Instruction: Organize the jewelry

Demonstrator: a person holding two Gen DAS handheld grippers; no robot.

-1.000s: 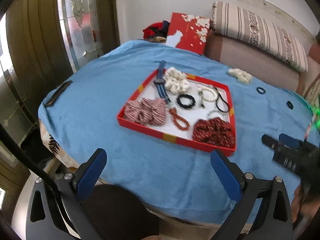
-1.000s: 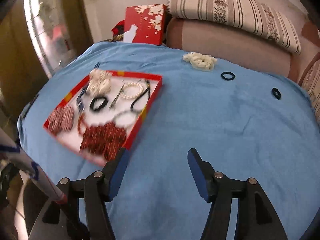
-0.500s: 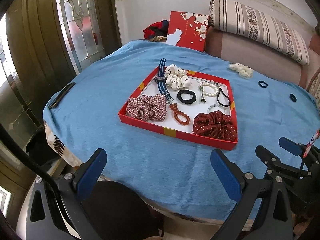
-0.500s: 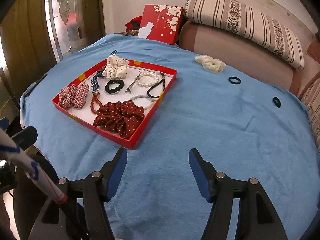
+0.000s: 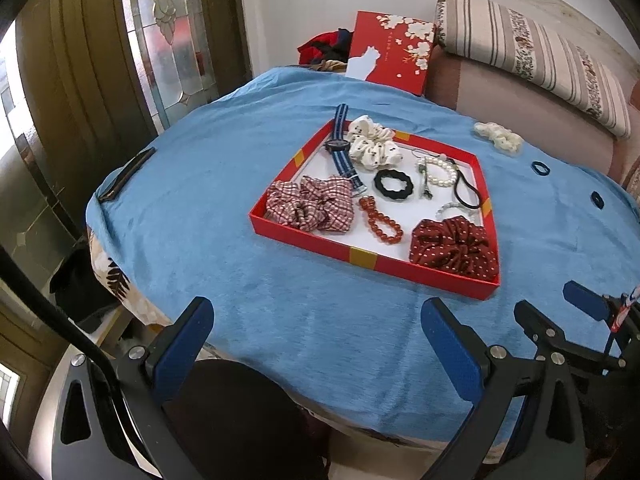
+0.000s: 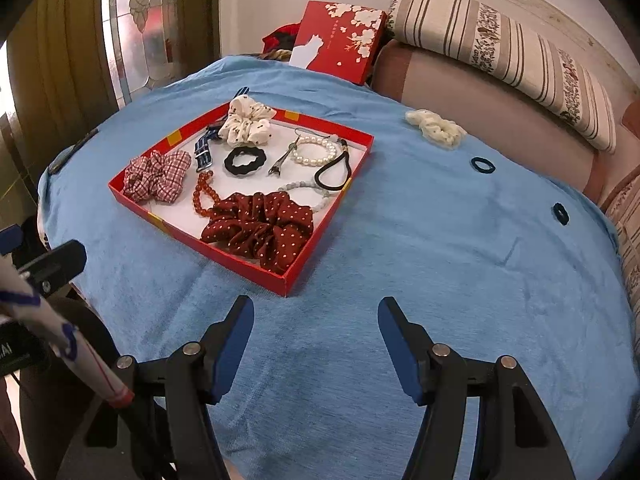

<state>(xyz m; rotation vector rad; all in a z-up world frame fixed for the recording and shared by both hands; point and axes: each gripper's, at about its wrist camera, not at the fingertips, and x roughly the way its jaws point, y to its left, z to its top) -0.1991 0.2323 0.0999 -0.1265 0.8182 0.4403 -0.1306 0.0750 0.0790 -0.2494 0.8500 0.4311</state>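
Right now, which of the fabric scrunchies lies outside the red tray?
The cream knitted scrunchie, alone on the blue cloth near the sofa; the checked, dotted and white ones sit inside the tray.

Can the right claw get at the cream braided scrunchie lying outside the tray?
Probably yes: the right claw is open and only bare blue cloth lies before the cream braided scrunchie.

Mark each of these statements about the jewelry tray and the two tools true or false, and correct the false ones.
1. The dark red dotted scrunchie lies inside the red tray. True.
2. The cream scrunchie lies in the tray. False: it lies on the blue cloth, outside the tray.
3. The right tool holds a black hair tie. False: its jaws are open and empty.
4. The left tool is open. True.
5. Two small black hair ties lie on the cloth outside the tray. True.
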